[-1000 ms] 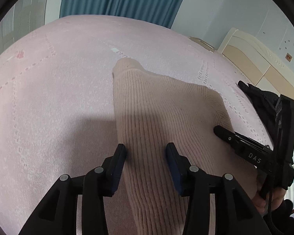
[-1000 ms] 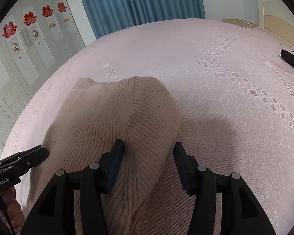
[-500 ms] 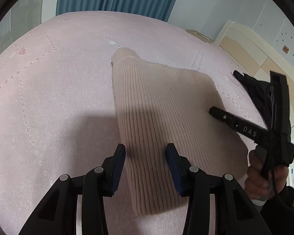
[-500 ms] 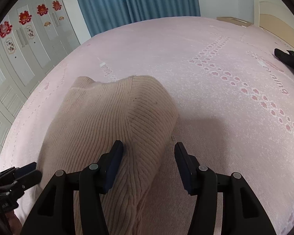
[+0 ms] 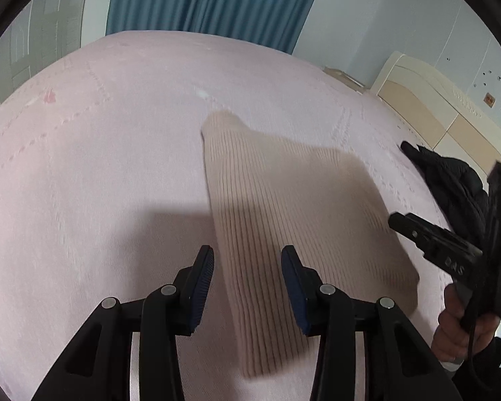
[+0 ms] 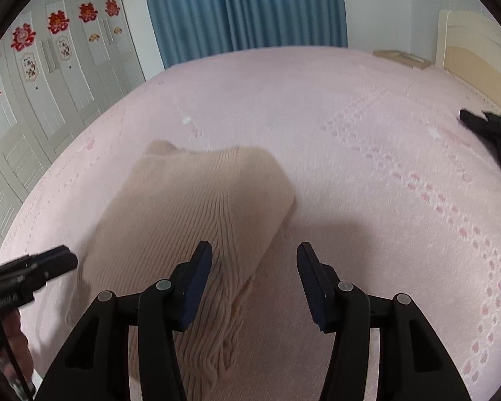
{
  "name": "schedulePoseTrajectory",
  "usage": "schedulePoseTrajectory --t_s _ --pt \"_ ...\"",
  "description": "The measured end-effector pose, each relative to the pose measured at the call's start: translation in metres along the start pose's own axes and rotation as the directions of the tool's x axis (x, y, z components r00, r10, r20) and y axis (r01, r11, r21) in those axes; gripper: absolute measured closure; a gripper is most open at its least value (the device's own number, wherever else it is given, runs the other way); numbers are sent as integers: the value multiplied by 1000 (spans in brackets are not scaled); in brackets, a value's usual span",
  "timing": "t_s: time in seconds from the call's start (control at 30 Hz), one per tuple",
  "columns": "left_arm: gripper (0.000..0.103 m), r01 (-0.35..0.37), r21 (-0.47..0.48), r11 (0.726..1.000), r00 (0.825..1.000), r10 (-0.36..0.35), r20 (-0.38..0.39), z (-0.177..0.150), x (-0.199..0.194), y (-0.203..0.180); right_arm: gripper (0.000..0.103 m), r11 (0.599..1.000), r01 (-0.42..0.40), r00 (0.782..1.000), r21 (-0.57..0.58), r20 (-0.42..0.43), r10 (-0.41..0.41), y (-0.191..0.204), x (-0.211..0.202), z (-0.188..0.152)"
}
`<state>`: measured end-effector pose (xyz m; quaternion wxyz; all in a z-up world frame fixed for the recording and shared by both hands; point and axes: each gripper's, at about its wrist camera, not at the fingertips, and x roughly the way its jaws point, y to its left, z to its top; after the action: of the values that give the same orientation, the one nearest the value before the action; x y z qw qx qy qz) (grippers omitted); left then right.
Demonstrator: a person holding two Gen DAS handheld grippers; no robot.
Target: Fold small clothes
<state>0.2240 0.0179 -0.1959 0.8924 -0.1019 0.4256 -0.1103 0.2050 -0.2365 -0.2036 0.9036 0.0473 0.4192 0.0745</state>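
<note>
Beige sweater point(image 5: 284, 220) flat on bed, apparently below both spread, empty claws point(image 5: 247, 287) point(image 6: 254, 282).

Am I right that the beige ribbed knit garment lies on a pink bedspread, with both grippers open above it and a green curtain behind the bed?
Not quite: the curtain is blue, not green, as the right wrist view shows. The rest holds: the beige ribbed knit garment lies on the pink bedspread, and the left gripper and right gripper are open above it.

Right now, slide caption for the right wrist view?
Open right gripper above a folded beige ribbed sweater on the pink bedspread.
</note>
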Motion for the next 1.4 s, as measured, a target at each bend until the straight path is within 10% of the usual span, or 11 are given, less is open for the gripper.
schedulePoseTrajectory --t_s 0.8,1.23,1.4 --pt "63 -114 53 992 993 112 44 93 111 6 55 994 69 997 79 -44 -65 -23 75 39" --pt "63 10 17 1000 1000 -10 19 31 41 4 52 989 -117 992 89 -40 121 1 -1 -7" --pt "63 10 27 1000 1000 -10 -6 11 23 -1 89 986 -131 989 105 -55 138 6 14 -12"
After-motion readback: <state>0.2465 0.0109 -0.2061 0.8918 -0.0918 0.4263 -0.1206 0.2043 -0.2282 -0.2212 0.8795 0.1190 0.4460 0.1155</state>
